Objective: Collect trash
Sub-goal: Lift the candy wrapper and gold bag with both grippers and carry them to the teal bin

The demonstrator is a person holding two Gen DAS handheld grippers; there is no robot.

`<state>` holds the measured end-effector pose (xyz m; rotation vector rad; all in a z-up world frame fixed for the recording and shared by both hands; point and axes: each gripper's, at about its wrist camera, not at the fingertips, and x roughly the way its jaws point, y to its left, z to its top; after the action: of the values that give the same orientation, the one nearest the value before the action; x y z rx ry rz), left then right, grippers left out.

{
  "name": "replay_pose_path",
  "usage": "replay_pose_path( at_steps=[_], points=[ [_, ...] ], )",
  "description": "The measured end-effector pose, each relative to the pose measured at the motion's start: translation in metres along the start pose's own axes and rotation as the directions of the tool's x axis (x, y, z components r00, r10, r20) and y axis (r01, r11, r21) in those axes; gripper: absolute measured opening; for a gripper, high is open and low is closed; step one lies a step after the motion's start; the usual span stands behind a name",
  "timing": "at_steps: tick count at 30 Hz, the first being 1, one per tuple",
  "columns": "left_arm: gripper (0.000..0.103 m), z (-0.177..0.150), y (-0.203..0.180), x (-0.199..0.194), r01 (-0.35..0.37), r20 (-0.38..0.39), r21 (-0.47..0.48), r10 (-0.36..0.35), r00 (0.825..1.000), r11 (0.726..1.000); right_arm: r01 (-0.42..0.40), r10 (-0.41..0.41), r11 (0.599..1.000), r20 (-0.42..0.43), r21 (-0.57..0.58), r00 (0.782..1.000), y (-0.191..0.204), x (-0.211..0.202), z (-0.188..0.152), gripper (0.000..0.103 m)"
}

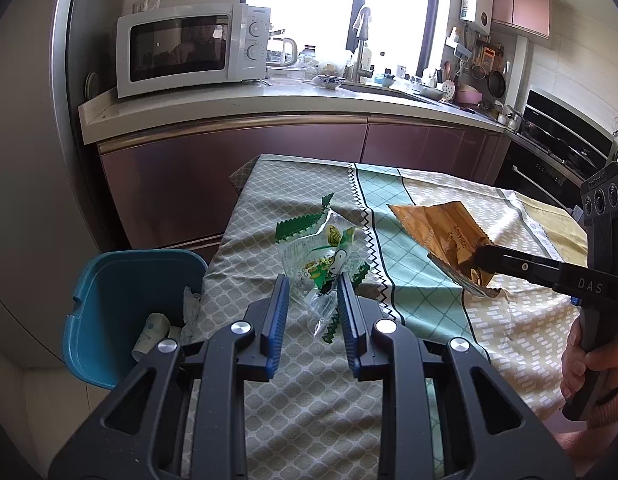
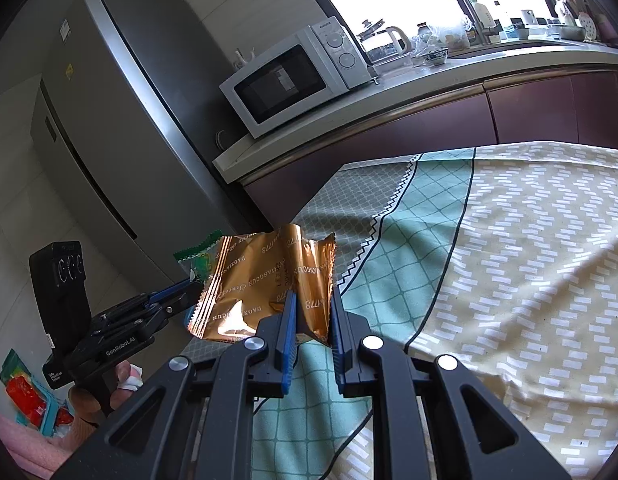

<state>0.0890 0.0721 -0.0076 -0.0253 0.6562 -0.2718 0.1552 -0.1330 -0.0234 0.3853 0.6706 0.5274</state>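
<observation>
Left gripper [image 1: 313, 294] fingers pinch the clear green snack wrapper [image 1: 321, 256] near the tabletop [image 1: 309, 400] left edge, above the blue bin [image 1: 109, 300]; right gripper [image 2: 313, 312] fingers clamp the gold foil wrapper [image 2: 265, 276]. Both light, crinkly, slippery; grip the crimped edges.

Bright daylight through a tall window [image 1: 305, 4] above a pale stone countertop [image 1: 229, 108] with mauve cabinet fronts [image 1: 237, 168]; white microwave oven [image 1: 193, 50] beside a tall steel-grey refrigerator [image 2: 121, 120]; foreground table under a patterned green-and-beige tablecloth [image 2: 529, 260]; pale tiled floor.

Both grippers [image 1: 313, 288] [image 2: 313, 304] clamped, angled down
</observation>
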Motion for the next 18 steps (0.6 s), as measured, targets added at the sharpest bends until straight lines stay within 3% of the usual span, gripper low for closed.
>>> replay_pose_path(
  at_steps=[18],
  points=[
    [0.025,-0.005,0.027,-0.012,-0.036,0.014,-0.039,0.037,0.999,0.999,-0.028,0.027,0.999,-0.024,-0.034,0.999,0.021,0.02,0.003,0.014]
  ],
)
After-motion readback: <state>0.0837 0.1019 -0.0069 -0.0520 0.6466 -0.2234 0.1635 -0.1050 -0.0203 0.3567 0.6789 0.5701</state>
